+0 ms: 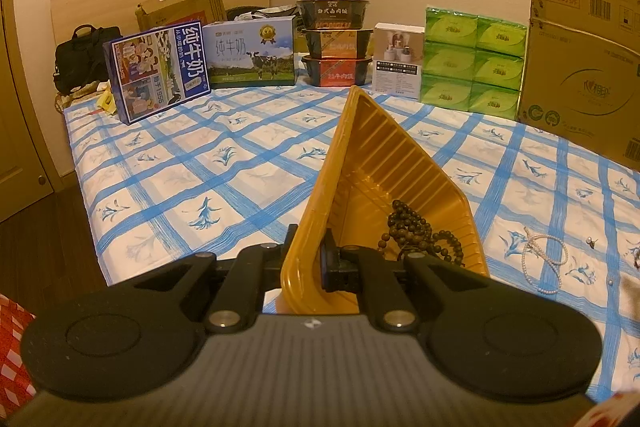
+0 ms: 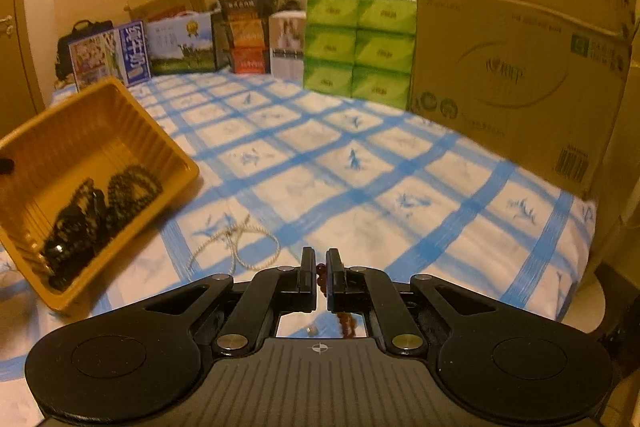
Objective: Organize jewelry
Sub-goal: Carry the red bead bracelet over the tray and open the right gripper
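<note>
Left wrist view: left tool clenches the ribbed yellow plastic tray's near wall, tilting it; dark bead strands pool inside. Right tool pinches reddish-brown beads; pearl strand lies on the checked bed.

A bed in a blue-checked sheet carries a pearl necklace, milk cartons, tissue packs and a cardboard box.

Tilted yellow tray holding dark bead strings; white pearl strand loose on the bed beside it; reddish-brown bead strand pinched, dangling.
</note>
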`<state>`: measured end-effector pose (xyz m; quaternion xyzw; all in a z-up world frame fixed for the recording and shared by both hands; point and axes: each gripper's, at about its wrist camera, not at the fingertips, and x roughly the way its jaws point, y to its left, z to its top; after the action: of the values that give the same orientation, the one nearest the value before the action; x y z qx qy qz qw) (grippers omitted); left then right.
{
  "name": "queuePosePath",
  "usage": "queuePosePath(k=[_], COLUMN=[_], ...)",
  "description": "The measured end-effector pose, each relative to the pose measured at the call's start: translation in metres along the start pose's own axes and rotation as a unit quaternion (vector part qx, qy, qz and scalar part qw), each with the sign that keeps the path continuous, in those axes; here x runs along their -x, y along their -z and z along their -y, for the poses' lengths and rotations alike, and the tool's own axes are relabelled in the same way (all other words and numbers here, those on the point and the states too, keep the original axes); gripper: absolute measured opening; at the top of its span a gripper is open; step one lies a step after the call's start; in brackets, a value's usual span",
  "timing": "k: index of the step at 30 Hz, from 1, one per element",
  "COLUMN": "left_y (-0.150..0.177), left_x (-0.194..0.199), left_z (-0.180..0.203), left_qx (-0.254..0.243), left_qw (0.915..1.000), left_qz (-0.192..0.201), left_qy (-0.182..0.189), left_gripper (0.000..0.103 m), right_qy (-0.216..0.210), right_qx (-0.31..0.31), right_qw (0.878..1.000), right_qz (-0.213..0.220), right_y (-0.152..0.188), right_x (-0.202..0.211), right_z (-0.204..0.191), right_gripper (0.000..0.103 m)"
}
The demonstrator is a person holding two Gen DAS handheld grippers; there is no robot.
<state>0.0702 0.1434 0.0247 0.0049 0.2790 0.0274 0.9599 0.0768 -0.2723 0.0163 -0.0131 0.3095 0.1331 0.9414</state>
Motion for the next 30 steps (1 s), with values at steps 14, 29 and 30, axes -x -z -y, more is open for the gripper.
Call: queuePosePath(k=[14, 29, 30], left_y=[0.000, 0.000, 0.000], left_x=[0.000, 0.001, 0.001], left_z=[0.001, 0.002, 0.002], left_qx=[-0.002, 0.000, 0.000], left_qw=[1.0000, 1.0000, 1.0000], left_qz=[0.000, -0.001, -0.001], left_qy=[0.000, 0.001, 0.001], left_gripper=[0.008, 0.008, 0.008], right_qy=[-0.061, -0.205, -0.213], right_qx=[0.025, 0.072, 0.078], right_qw=[0.998, 0.976, 0.974], right_qz=[0.015, 0.019, 0.020], right_y=[-0.027, -0.063, -0.066], right_x=[0.003, -0.040, -0.044], right_z=[-0.038, -0.151, -0.161], right_gripper=[0.004, 0.004, 0.004])
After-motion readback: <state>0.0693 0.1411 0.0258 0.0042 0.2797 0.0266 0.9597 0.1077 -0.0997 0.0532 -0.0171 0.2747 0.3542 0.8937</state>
